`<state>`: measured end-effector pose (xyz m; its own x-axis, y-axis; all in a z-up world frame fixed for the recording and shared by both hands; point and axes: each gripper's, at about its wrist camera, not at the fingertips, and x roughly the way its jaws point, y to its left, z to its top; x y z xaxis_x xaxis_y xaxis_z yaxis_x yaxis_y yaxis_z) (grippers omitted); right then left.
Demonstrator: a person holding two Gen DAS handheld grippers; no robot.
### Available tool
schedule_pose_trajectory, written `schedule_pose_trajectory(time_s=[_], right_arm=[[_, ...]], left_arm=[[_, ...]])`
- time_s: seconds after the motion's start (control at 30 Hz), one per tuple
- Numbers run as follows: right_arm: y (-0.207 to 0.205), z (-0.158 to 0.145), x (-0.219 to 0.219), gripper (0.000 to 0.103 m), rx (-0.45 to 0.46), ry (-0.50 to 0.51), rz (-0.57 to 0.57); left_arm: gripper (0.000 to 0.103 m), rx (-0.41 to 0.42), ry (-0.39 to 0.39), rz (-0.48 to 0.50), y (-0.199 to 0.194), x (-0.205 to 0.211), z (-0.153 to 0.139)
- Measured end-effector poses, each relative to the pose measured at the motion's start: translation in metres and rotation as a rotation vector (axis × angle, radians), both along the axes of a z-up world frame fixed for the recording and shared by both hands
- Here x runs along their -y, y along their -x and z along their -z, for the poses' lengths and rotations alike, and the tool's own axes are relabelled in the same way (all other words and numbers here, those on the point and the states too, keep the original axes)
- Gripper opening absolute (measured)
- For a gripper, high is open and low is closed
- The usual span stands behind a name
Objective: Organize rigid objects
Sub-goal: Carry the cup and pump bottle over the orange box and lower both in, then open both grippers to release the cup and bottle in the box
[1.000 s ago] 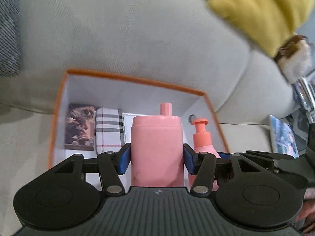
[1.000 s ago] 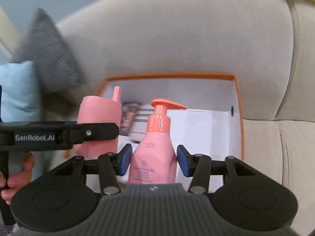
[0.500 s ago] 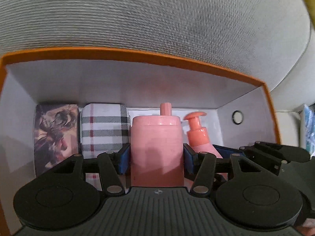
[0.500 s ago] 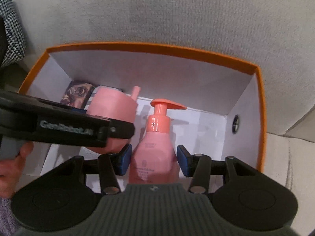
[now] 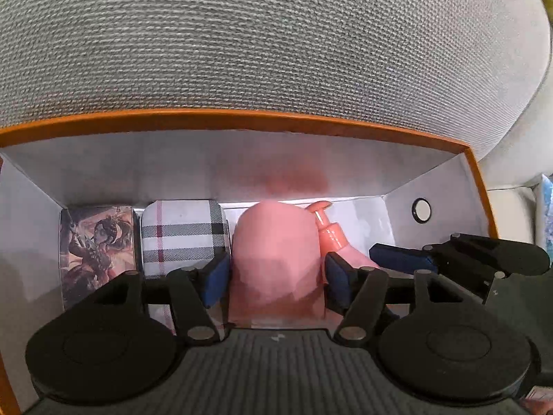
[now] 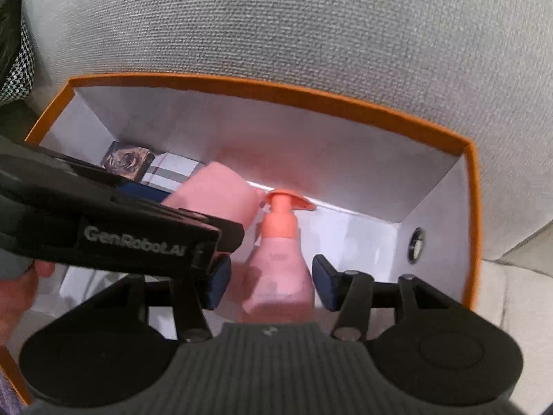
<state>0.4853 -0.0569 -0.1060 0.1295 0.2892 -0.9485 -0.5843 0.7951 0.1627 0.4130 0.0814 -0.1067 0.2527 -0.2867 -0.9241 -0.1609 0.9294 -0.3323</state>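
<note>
An orange-rimmed box with white walls sits against a grey sofa back. My left gripper is inside it; its jaws stand slightly apart from a wide pink bottle, which tips away from me. My right gripper is open around a pink pump bottle that leans inside the box; its pads no longer touch it. The pump bottle also shows in the left wrist view, right of the wide bottle.
A picture-printed box and a plaid box stand at the left in the orange box. A round black-ringed hole is in its right wall. The grey sofa cushion rises behind.
Both grippers lowered into the box with their bottles. Both jaws have widened, and the two bottles now tilt away instead of standing upright in the grip.
</note>
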Motion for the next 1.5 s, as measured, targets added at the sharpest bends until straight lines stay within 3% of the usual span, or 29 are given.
schedule_pose_trajectory(time_s=[0.1,0.27,0.4,0.47,0.57,0.7,0.83,1.07,1.37,1.5], right_arm=[[0.006,-0.01,0.005,0.056,0.009,-0.002,-0.058],[0.024,-0.024,0.013,0.057,0.037,0.018,-0.202],[0.037,-0.022,0.011,0.057,0.069,0.077,-0.308],[0.04,-0.019,0.01,0.057,0.09,0.108,-0.347],[0.04,-0.013,0.007,0.053,0.102,0.135,-0.379],[0.037,-0.011,0.006,0.044,0.088,0.142,-0.41],[0.039,-0.011,0.003,0.044,0.114,0.15,-0.468],[0.041,-0.016,0.0,0.041,0.128,0.113,-0.441],[0.033,-0.01,0.011,0.039,0.047,0.07,-0.29],[0.036,-0.014,0.014,0.042,0.054,0.052,-0.258]], left_arm=[[0.077,0.02,-0.004,0.03,0.004,-0.007,-0.005],[0.069,0.058,0.007,0.143,0.024,-0.017,-0.017],[0.067,0.087,-0.061,0.265,0.046,-0.01,-0.016],[0.053,0.106,-0.088,0.303,0.051,-0.007,-0.015],[0.036,0.112,-0.087,0.307,0.039,0.007,-0.014],[0.031,0.121,-0.086,0.31,0.034,0.007,-0.014],[0.029,0.12,-0.088,0.306,0.035,0.008,-0.011],[0.027,0.106,-0.11,0.297,0.036,0.009,-0.012],[0.027,0.101,-0.11,0.275,0.038,0.007,-0.019],[0.027,0.118,-0.091,0.254,0.045,0.003,-0.026]])
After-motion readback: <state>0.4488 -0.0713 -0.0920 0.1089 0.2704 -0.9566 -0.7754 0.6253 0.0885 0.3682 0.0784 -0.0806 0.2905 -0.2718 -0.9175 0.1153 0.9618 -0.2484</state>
